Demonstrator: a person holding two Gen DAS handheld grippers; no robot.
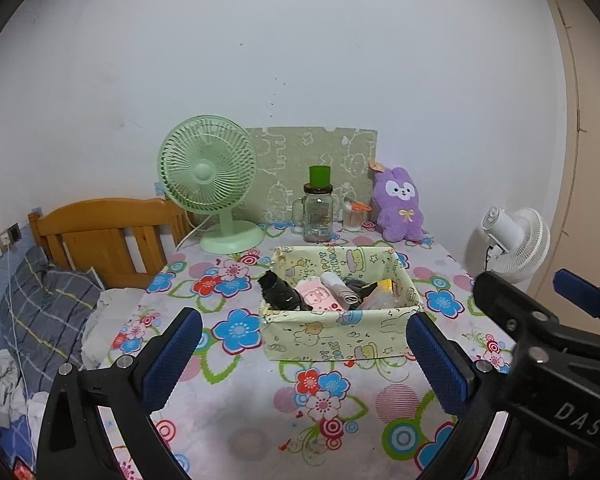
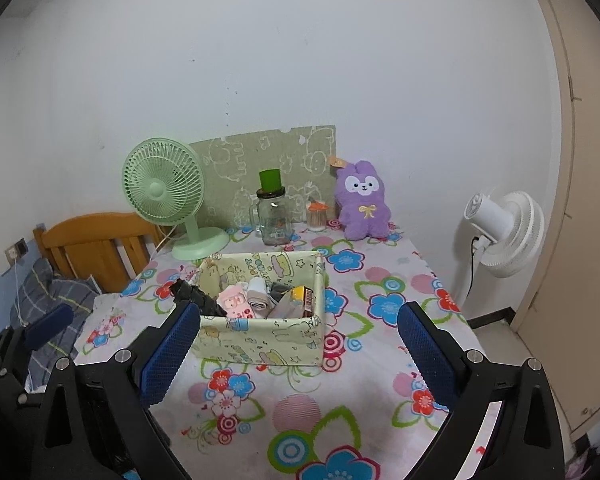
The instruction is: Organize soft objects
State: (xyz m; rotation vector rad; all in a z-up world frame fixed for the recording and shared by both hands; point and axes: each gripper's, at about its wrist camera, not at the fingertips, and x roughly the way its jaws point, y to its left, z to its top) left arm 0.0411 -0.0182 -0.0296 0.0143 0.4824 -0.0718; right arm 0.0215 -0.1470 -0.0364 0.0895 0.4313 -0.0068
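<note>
Hovering low in frame, the left gripper and right gripper gape wide and empty, since the rolled soft items already sit in the fabric box at centre, apparently sorted

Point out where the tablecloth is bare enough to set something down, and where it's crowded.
Free: the floral tablecloth between both open grippers and the fabric box; the strip right of the box toward the table edge; the patch left of the box, in front of the green fan. Crowded: the back row, fan, glass jar, small container, purple plush; the box itself is full.
</note>
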